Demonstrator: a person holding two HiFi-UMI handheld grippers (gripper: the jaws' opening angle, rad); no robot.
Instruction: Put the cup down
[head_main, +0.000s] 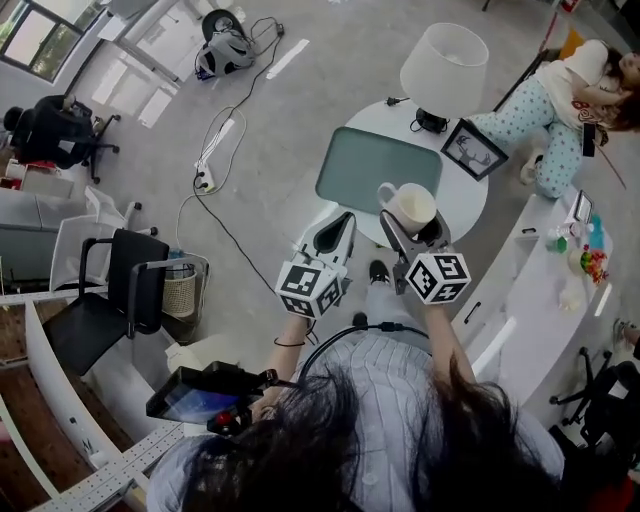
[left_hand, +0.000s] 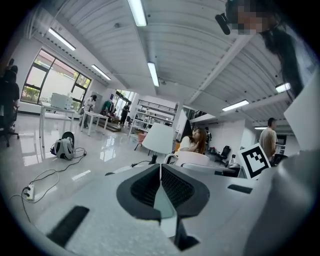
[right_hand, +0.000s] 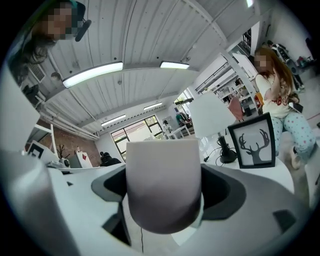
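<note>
A cream-white cup (head_main: 409, 207) with a handle on its left is held above the round white table (head_main: 470, 205), upright, between the jaws of my right gripper (head_main: 413, 226). In the right gripper view the cup (right_hand: 163, 182) fills the gap between both dark pads, so that gripper (right_hand: 164, 192) is shut on it. My left gripper (head_main: 334, 236) hovers just left of the cup, over the table's near edge by the grey-green mat (head_main: 378, 168). In the left gripper view its pads meet with nothing between them, so the left gripper (left_hand: 160, 185) is shut.
On the table stand a white-shaded lamp (head_main: 443, 65) and a framed deer picture (head_main: 473, 148). A person in spotted trousers (head_main: 560, 95) sits beyond the table. A black chair (head_main: 105, 300) and a wire bin (head_main: 180, 290) stand left; a white counter (head_main: 545, 300) runs right.
</note>
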